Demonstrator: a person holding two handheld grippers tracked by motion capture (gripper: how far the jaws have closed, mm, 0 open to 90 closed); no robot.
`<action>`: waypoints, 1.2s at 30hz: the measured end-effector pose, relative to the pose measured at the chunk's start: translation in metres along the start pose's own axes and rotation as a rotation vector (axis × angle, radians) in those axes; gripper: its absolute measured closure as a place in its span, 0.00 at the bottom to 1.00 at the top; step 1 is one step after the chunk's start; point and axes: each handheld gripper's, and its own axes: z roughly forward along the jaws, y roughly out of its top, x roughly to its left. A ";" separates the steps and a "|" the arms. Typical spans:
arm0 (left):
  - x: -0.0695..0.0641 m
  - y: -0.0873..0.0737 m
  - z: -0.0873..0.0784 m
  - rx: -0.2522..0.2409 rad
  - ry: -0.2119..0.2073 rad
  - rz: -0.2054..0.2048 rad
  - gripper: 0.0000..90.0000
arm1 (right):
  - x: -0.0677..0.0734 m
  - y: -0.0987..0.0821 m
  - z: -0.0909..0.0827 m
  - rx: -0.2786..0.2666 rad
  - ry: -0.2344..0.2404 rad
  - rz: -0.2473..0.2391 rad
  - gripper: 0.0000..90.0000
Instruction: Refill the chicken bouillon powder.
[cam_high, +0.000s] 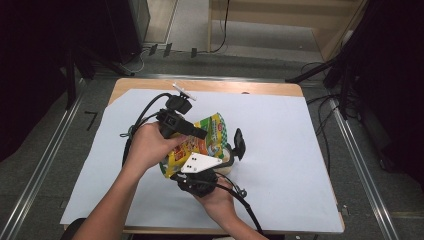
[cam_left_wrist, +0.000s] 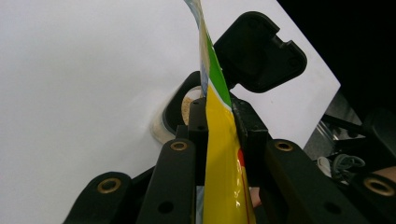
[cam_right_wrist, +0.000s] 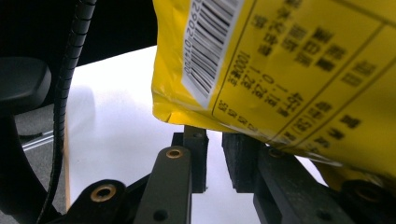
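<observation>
Pouring looks to be the work in hand. The left tool (cam_left_wrist: 219, 135) is clamping the yellow-and-green snack bag (cam_left_wrist: 224, 163), holding it tilted over the open container (cam_left_wrist: 173, 116) on the white-covered desk (cam_high: 300, 150), whose black lid (cam_left_wrist: 259, 51) is standing flipped up. The right tool (cam_right_wrist: 214, 158) is sitting just under the bag's lower back edge (cam_right_wrist: 280, 60), its jaws slightly parted with nothing between them. The bag's long axis is running from the left tool down toward the container, so the left hand (cam_high: 150, 145) is steering the tip.
</observation>
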 end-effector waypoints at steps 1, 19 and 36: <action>0.001 0.000 0.000 0.002 -0.006 -0.005 0.89 | 0.000 0.000 0.000 0.000 0.004 -0.004 0.88; 0.011 -0.002 0.011 0.028 -0.051 -0.022 0.87 | -0.003 -0.010 0.003 0.028 0.027 -0.046 0.86; 0.009 -0.002 0.015 0.039 -0.069 0.027 0.89 | -0.003 -0.015 0.007 0.071 0.032 -0.060 0.84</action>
